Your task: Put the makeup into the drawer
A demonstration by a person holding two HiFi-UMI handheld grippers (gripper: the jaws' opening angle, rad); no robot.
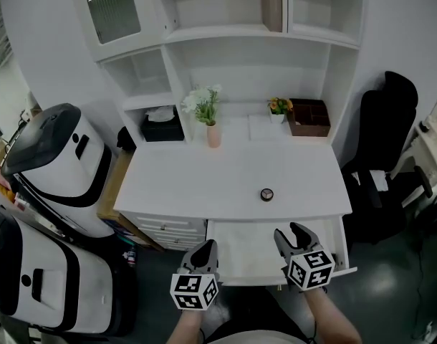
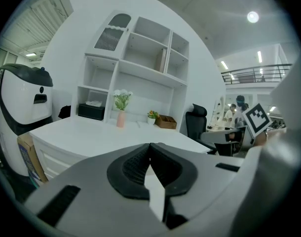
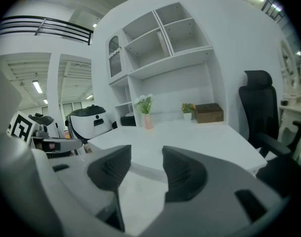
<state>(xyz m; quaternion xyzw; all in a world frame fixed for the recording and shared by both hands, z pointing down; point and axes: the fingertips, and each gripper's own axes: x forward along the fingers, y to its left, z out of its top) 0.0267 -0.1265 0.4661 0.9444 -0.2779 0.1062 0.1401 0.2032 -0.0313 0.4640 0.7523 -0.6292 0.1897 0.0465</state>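
The drawer [image 1: 241, 253] under the white bench [image 1: 204, 185] stands pulled out towards the person. The makeup [image 1: 266, 194], a small round dark case, sits on the bench top near its front edge, just behind the open drawer and apart from both claws.

The left claw [image 1: 206, 248] [image 2: 149, 149] hangs at the drawer's near left corner with its dark pads pressed together at the tips and nothing caught between them. The right claw [image 1: 291, 233] [image 3: 146, 154] hovers over the right part of the drawer with its jaws standing apart, and only the pale drawer and the bench edge show through the gap. Both point towards the bench and tilt a little downward.

At the back of the bench, under the shelves, a pink vase [image 1: 213, 135] of white flowers stands left of centre. A black tissue box [image 1: 162, 126] sits in the cubby to its left. A little flowerpot [image 1: 279, 109] and a brown wooden box [image 1: 309, 117] are to the right. A black office chair [image 1: 380, 156] is beside the bench on the right, and two white-and-black machines [image 1: 57, 163] stand on the left
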